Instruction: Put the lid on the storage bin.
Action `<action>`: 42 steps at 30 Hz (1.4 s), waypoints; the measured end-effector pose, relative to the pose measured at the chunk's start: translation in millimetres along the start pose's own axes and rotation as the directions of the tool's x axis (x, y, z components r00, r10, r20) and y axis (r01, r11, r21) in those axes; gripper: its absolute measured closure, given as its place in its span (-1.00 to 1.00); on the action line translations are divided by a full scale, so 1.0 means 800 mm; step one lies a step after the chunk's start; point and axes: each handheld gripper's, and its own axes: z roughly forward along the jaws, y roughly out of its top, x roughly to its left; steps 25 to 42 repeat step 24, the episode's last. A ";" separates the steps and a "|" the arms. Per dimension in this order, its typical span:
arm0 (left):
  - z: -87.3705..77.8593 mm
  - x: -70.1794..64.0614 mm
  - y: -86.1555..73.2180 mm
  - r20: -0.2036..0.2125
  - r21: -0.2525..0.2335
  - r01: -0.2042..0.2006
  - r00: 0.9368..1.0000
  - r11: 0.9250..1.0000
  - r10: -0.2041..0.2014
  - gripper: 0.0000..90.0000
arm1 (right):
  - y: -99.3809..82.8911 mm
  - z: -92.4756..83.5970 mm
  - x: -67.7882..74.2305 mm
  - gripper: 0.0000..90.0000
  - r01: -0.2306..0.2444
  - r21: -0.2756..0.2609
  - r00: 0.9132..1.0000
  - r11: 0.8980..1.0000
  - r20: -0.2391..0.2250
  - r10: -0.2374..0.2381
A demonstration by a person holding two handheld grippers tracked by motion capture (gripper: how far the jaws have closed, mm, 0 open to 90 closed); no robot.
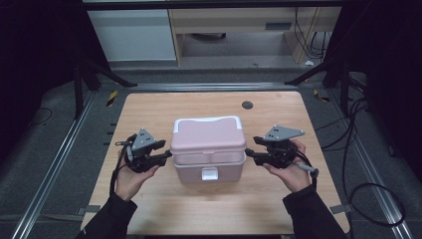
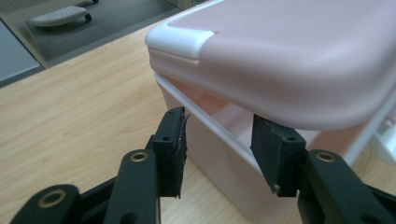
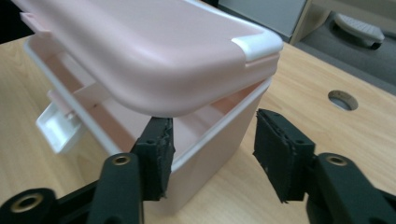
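A pink lunch box (image 1: 208, 167) with a white front latch (image 1: 209, 174) stands mid-table. Its pink lid (image 1: 208, 133) with white corners sits slightly raised over the body, leaving a gap. My left gripper (image 1: 165, 151) is at the box's left side and my right gripper (image 1: 252, 148) at its right side. In the left gripper view the gripper (image 2: 219, 140) stands open, its jaws on either side of the box's rim (image 2: 210, 126) under the lid (image 2: 289, 56). In the right gripper view the gripper (image 3: 212, 149) is open in the same way across the rim (image 3: 219, 130), with nothing pressed.
The wooden table (image 1: 149, 109) has a round cable hole (image 1: 247, 105) behind the box. Metal frame rails (image 1: 59, 149) run along both sides, and cables (image 1: 358, 149) lie on the floor at the right. A person's hands hold both grippers from the near edge.
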 end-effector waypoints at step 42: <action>0.007 0.066 -0.076 -0.127 0.133 0.145 0.984 0.980 -0.128 -0.03 | -0.064 -0.013 -0.055 -0.38 -0.129 0.087 0.979 0.988 0.167 0.113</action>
